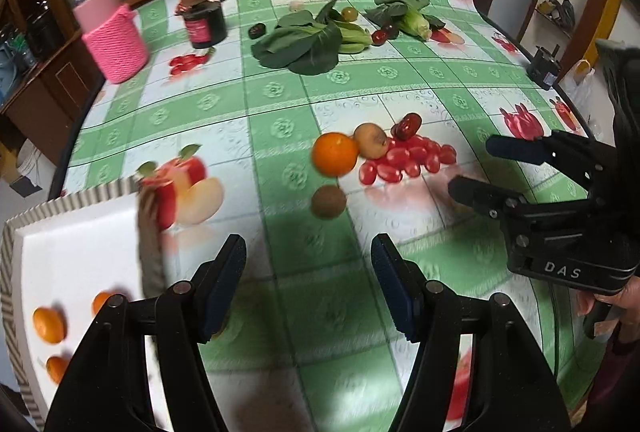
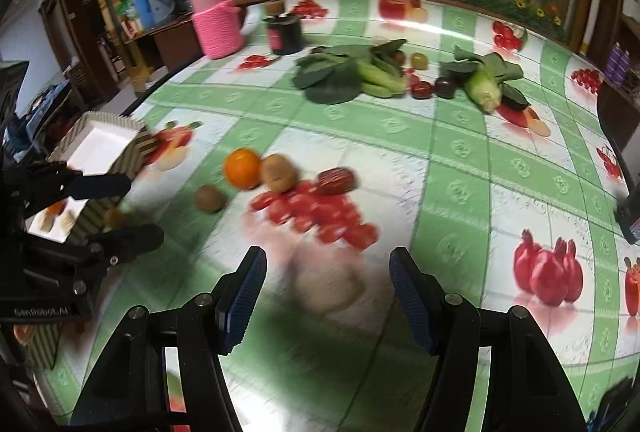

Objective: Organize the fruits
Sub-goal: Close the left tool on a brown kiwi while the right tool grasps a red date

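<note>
Nearest the orange point(image 1: 334, 154), on its near side, a kiwi point(image 1: 328, 201) lies alone on the tablecloth point(image 1: 280, 104). Both grippers hang spread and hold nothing: the left gripper point(image 1: 308, 284) nearer than the kiwi, the right gripper point(image 2: 328, 296) over a blurred brownish shape, perhaps printed fruit. Touching the orange's right is a brown fruit point(image 1: 371, 140), then a red date point(image 1: 407, 126). Left of the orange sits a striped box point(image 1: 80, 232) with small oranges point(image 1: 48, 325). Farther off lie leafy greens point(image 1: 304, 42).

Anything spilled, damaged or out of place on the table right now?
Nothing spilled or damaged. The orange, two brownish fruits and a red date sit loose on the tablecloth outside the box, mixed near the leafy greens. Both grippers are open, empty.
</note>
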`<state>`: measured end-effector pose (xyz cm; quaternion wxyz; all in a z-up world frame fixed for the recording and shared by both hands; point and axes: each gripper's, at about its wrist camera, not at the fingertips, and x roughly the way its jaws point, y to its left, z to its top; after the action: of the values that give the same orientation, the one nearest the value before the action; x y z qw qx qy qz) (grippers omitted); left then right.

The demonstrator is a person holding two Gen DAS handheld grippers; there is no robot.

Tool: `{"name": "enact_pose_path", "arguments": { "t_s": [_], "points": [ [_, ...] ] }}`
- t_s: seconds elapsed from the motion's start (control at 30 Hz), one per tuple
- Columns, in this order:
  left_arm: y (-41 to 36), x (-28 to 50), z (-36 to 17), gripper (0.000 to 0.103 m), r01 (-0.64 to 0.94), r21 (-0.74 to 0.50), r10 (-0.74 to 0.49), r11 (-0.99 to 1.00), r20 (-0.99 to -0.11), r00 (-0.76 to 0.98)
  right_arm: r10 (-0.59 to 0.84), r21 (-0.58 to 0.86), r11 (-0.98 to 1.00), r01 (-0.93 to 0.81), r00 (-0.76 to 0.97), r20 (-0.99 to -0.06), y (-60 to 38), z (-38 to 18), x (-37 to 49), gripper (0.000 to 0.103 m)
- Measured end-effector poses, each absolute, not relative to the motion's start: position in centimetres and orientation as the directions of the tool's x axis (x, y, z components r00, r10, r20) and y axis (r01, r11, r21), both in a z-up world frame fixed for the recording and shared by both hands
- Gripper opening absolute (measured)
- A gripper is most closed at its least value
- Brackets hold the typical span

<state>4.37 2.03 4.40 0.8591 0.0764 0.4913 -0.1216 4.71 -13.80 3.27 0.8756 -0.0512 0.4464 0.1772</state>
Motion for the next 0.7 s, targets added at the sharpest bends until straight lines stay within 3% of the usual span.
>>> {"name": "enact_pose_path", "arguments": {
  "t_s": [0.3,0.37,0.47,0.53,0.57,0.7],
  "points": [
    [1.1,7.0,2.3,0.064,0.284,0.001,-0.134,0.959,-0.881,0.454,0.23,0.019,0.931,-0.365,0.546,-0.806,-12.8,2.1,9.3,0.064],
    [0.9,7.3,2.0,0.064,0.285,0.002,-0.132,0.958,-0.883,0.45,0.237,0.024,0.928,-0.371,0.538,-0.809,-12.7,1.8,9.8,0.056],
    [0.6,7.5,1.5,0.064,0.288,0.004,-0.13,0.958,-0.886,0.446,0.249,0.028,0.92,-0.391,0.527,-0.813,-12.1,1.5,10.4,0.052],
    [0.4,7.5,1.5,0.063,0.289,0.007,-0.131,0.957,-0.88,0.456,0.23,-0.002,0.917,-0.399,0.533,-0.815,-11.7,1.2,10.6,0.04],
    [0.3,7.5,1.5,0.061,0.296,0.007,-0.136,0.955,-0.877,0.46,0.225,-0.015,0.916,-0.402,0.541,-0.811,-11.6,1.2,10.6,0.031],
    [0.1,7.4,1.8,0.02,0.321,0.001,-0.156,0.947,-0.874,0.461,0.237,0.011,0.919,-0.393,0.533,-0.812,-12.0,1.3,10.7,0.03]
  ]
}}
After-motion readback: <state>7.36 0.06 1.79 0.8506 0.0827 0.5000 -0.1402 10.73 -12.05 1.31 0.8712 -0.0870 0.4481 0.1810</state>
